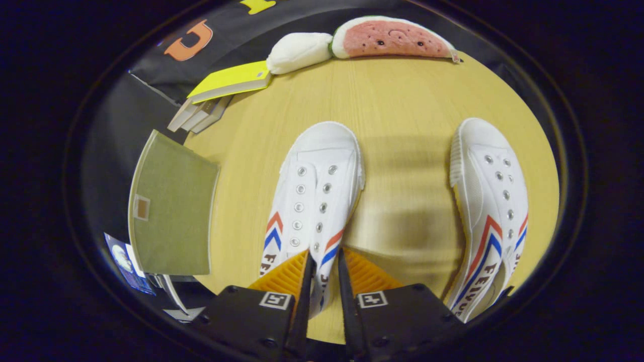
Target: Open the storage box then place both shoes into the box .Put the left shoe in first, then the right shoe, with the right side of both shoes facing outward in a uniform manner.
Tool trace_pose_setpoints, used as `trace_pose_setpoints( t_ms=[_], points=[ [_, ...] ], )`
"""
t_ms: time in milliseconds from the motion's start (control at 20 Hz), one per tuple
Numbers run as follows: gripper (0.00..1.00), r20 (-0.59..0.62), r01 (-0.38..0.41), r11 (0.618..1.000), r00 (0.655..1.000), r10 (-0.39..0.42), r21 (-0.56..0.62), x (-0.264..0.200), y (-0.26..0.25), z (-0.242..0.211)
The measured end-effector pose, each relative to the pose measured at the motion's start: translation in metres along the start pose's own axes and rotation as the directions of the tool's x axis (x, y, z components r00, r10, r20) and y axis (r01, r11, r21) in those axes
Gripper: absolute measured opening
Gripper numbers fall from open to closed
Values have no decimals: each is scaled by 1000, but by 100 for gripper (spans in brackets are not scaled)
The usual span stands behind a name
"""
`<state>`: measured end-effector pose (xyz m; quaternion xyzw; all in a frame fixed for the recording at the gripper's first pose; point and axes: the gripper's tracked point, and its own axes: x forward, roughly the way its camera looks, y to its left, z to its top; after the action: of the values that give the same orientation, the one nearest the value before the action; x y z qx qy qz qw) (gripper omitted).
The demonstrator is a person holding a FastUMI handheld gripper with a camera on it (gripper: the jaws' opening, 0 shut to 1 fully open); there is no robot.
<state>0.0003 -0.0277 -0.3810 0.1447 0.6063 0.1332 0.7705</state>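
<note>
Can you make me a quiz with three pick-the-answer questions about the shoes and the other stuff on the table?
1. Where is the watermelon toy?
A. between the two shoes
B. at the far side of the table, beyond the shoes
C. inside the box

2. How many white shoes are on the table?
A. one
B. two
C. three

3. What is the tool doing?
A. pinching the side of the near shoe
B. holding the yellow book
C. pressing on the watermelon toy

Answers: 1 B, it lies far past both toes. 2 B, the near shoe and the other shoe beside it. 3 A, both fingers close on that shoe's side wall.
</note>
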Motion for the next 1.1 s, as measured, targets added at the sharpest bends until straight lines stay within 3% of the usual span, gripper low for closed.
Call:
trace_pose_setpoints(
  t_ms=[50, 300, 750, 1100],
  points=[
    [24, -3, 0, 1000, 1000, 0, 13, -3, -1, 0],
    [8, -8, -41, 997, 999, 42, 70, -6, 0, 2],
    [6, 53, -157, 978, 987, 151, 140, -34, 29, 3],
    [6, 185, -246, 963, 957, 223, 113, -120, 125, 31]
  ],
)
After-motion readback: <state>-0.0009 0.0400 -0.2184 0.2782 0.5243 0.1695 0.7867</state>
